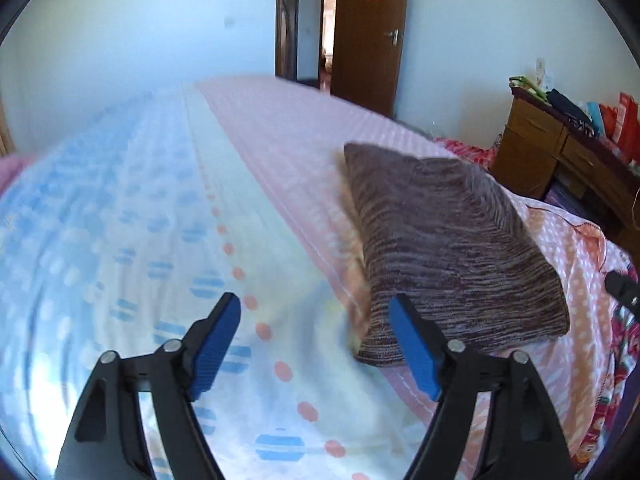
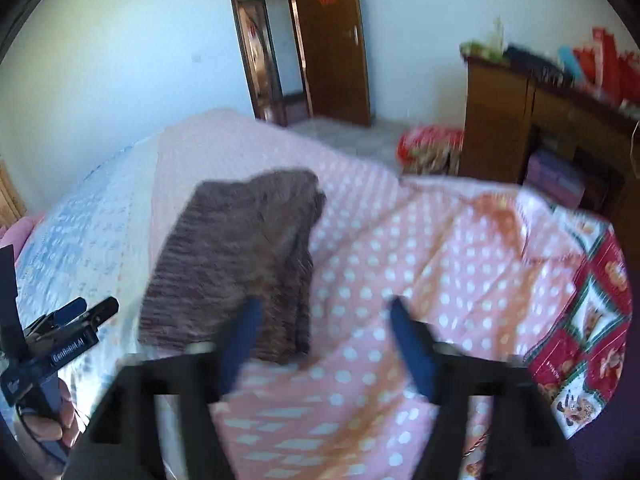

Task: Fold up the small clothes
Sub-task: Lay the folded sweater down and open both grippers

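Observation:
A folded brown knitted garment (image 1: 448,248) lies on the bed's pink sheet, and it shows in the right wrist view (image 2: 236,264) too. My left gripper (image 1: 316,312) is open and empty, hovering above the bed just left of the garment's near corner. My right gripper (image 2: 324,320) is open and empty, above the bed at the garment's near right edge; its left finger overlaps the garment in the blurred view. The left gripper also shows at the left edge of the right wrist view (image 2: 86,308).
The bed (image 1: 140,220) has a blue patterned sheet on the left and pink dotted covers (image 2: 440,260) on the right. A wooden dresser (image 1: 560,156) with clutter stands right of the bed. A brown door (image 1: 370,32) stands open at the back.

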Available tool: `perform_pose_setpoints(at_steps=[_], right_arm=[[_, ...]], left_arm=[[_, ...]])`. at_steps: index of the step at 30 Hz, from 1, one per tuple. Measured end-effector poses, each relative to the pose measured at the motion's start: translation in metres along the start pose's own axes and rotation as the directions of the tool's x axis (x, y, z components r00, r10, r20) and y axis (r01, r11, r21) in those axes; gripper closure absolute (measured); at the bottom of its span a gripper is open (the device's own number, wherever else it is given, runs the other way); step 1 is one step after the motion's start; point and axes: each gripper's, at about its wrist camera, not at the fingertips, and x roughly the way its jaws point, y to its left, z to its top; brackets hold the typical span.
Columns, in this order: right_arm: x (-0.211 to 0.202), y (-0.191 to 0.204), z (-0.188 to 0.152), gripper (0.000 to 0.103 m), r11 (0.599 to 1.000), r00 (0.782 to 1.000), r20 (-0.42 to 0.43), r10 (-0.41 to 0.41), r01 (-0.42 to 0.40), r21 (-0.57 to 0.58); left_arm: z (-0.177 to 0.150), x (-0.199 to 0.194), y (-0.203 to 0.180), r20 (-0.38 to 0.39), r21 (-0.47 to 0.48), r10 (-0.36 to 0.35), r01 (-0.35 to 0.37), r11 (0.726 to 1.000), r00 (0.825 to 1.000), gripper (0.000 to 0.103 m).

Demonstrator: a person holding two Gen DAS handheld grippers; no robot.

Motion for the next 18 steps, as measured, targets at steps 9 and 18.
perform_pose_setpoints(at_steps=[9,18], right_arm=[[-0.057,0.037,-0.001,0.021,0.99,0.993,0.119,0.007,0.01,-0.142],[-0.115,0.031,-0.011,0.021,0.991,0.976,0.215,0.03,-0.001,-0.135]], left_arm=[[-0.002,-0.071,-0.023,0.188,0.116,0.072,-0.095,0.989,0.98,0.0],[-0.008,-0.112,-0.036,0.198,0.056,0.057,-0.069,0.996,0.979,0.0]])
